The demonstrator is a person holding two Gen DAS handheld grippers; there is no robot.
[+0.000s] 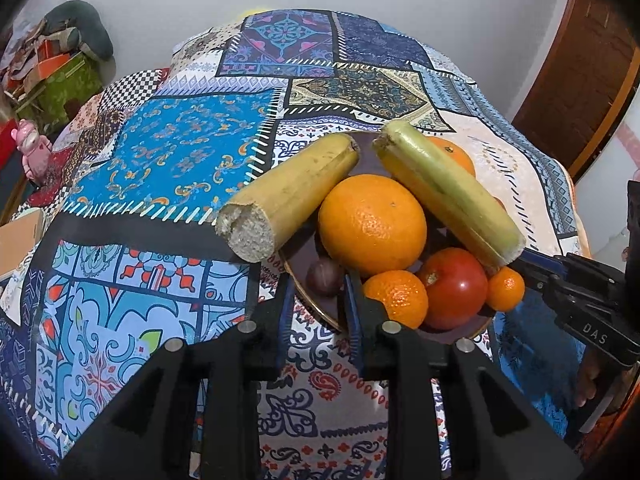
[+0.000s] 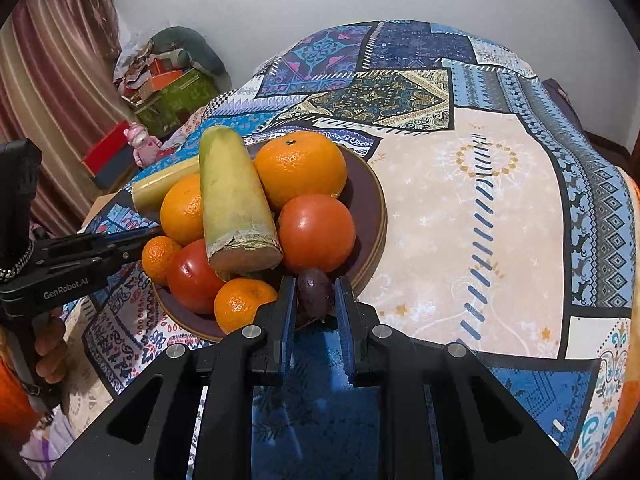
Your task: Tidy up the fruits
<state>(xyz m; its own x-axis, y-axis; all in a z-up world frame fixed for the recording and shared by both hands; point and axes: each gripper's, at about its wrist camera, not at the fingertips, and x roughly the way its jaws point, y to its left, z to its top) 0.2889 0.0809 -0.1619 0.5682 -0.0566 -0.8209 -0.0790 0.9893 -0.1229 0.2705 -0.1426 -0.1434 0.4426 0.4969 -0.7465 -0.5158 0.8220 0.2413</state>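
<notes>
A dark purple plate (image 1: 320, 312) (image 2: 368, 200) holds two big oranges (image 1: 372, 224) (image 2: 300, 168), two tomatoes (image 1: 454, 286) (image 2: 316, 232), two mandarins (image 1: 396, 300) (image 2: 244, 306) and two banana pieces (image 1: 288, 196) (image 2: 236, 208). My left gripper (image 1: 319, 280) stands open at the plate's near rim. A small purple fruit (image 1: 325, 276) lies on the plate between its tips, clear of the left pad. At the opposite rim my right gripper (image 2: 315, 280) is shut on another small purple fruit (image 2: 314, 294). Each gripper shows in the other's view (image 2: 154, 236) (image 1: 520, 260).
A patchwork cloth (image 1: 180, 152) (image 2: 460, 208) covers the table. Boxes and a cushion (image 2: 176, 76) are piled at the back left, beside a pink toy (image 1: 30, 148). A wooden door (image 1: 580, 80) stands at the right. A person's hand (image 2: 48, 344) holds the left gripper's handle.
</notes>
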